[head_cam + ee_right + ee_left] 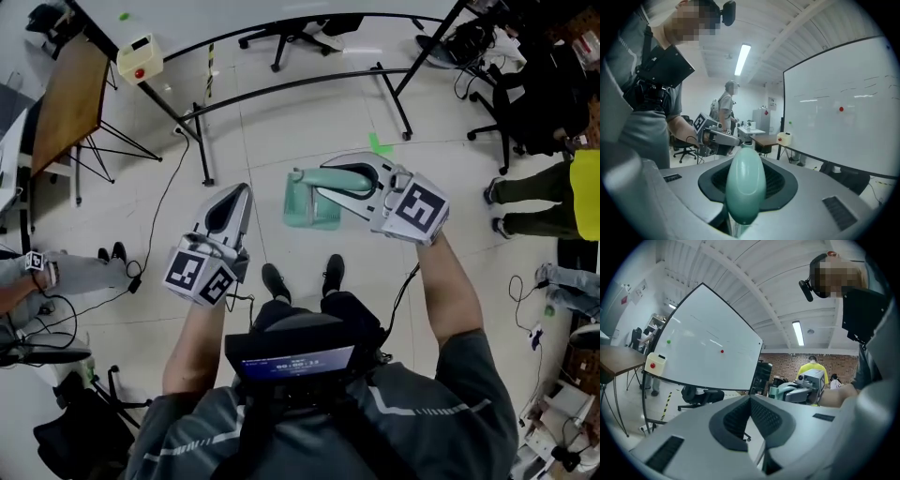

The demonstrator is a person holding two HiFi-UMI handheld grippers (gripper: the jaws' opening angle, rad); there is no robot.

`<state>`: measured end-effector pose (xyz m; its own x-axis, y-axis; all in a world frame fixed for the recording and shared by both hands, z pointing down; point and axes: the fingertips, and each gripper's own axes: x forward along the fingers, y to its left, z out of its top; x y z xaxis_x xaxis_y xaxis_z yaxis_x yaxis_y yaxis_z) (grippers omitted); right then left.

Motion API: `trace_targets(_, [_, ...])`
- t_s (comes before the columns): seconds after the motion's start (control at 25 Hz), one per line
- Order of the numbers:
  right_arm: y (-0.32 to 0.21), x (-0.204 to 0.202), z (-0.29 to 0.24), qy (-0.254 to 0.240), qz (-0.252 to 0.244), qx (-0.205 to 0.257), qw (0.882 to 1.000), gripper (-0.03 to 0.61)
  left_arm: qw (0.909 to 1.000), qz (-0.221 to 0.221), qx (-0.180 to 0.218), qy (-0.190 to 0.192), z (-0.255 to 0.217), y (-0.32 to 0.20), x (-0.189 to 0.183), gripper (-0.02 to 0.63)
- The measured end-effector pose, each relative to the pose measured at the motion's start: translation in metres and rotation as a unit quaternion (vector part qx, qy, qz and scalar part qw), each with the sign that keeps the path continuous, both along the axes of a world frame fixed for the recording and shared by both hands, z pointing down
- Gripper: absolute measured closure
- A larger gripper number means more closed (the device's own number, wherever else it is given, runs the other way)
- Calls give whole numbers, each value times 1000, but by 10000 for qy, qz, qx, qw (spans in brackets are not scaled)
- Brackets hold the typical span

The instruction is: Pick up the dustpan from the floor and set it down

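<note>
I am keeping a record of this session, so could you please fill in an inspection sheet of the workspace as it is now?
Surface: pale tiled floor with one green tape mark.
Job's things: teal dustpan, held by its handle; whether it touches the floor cannot be told.
Clutter: cream box with a red button by the whiteboard frame.
Grippers: right gripper shut on the handle; left gripper shut, empty.
Cables: black cable across the floor at the left.
Surroundings: wooden table, office chair, person in a yellow top.
</note>
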<state>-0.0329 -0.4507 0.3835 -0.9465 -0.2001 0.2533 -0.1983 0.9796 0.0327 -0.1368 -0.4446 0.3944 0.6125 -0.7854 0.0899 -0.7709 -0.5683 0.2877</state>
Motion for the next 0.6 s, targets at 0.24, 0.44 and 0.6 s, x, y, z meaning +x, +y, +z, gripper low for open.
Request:
trace_targets(0.24, [-19, -5, 42, 40, -50, -120, 9999, 446, 9999, 89, -103, -66, 36, -25, 4, 591])
trace_targets(0.44, [-39, -19, 59, 66, -130, -162, 9998, 446, 9997, 91, -203, -62, 52, -47, -4, 591])
trace_targets(0.6, [-51, -26, 83, 211, -225, -191, 9993, 446, 9996, 110, -268, -36, 73, -66, -5, 591])
